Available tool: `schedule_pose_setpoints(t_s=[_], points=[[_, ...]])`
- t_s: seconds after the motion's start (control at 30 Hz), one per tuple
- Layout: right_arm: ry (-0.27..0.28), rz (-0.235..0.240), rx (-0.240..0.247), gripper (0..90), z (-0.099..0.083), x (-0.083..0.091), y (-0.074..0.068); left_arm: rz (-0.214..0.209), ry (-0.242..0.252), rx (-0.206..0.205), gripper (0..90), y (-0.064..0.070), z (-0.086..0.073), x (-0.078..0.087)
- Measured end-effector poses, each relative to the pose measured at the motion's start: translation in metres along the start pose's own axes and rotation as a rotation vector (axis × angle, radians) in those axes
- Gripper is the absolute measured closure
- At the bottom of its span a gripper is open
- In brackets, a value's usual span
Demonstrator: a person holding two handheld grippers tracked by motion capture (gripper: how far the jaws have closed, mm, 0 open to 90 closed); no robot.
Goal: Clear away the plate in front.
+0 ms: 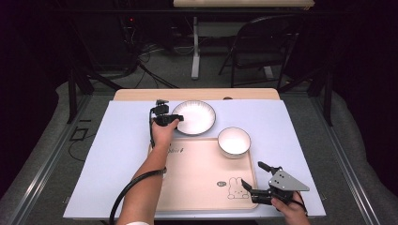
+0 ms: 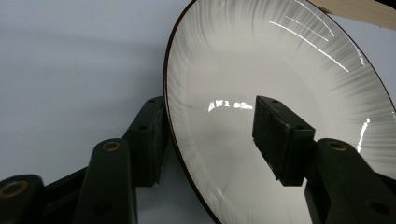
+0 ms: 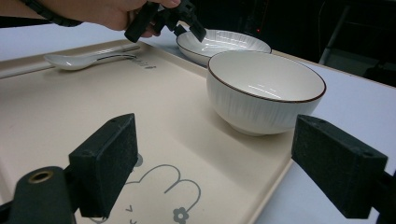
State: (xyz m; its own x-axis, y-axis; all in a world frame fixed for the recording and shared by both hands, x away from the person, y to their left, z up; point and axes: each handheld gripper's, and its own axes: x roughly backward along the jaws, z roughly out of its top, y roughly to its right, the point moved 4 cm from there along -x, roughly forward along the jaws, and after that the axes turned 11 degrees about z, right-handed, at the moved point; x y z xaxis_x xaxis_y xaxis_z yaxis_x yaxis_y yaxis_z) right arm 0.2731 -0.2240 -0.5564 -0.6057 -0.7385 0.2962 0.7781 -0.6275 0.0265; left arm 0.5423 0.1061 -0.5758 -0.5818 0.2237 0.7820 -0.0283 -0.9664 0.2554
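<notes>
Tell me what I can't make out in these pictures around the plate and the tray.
- Plate: in the left gripper view its lower edge is cut off by the frame, and whether the left gripper already pinches the rim is unclear.
- Spoon: in the high view the forearm covers it.
- Tray print: too small to read in the high view.

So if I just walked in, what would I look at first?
Probably the white plate at the far side of the table, because the left gripper has its jaws around the plate's rim, one inside and one outside. Next you'd spot the white bowl sitting on the far right corner of the beige tray. Then the right gripper, open, over the tray's near right corner by the bunny drawing.
</notes>
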Motion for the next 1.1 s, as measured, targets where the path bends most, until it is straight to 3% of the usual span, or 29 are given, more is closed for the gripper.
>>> schedule_pose_setpoints(t_s=[0.4,0.57,0.97,1.1], points=[[0.002,0.0,-0.006,14.0,-0.0002,0.0005,0.0002,0.019,-0.035,0.033,58.5,-0.003,0.0032,-0.0055],[0.004,-0.001,-0.008,13.9,-0.0001,0.0005,0.0006,0.049,-0.04,0.053,67.1,-0.0045,0.0037,-0.0062],[0.004,-0.001,-0.009,13.9,-0.0002,0.0011,0.0012,0.053,-0.044,0.093,73.9,-0.0054,0.0057,-0.0024],[0.006,0.001,-0.01,13.9,0.0001,0.0013,0.0009,0.062,-0.035,0.08,75.9,-0.0025,0.0083,0.0035]])
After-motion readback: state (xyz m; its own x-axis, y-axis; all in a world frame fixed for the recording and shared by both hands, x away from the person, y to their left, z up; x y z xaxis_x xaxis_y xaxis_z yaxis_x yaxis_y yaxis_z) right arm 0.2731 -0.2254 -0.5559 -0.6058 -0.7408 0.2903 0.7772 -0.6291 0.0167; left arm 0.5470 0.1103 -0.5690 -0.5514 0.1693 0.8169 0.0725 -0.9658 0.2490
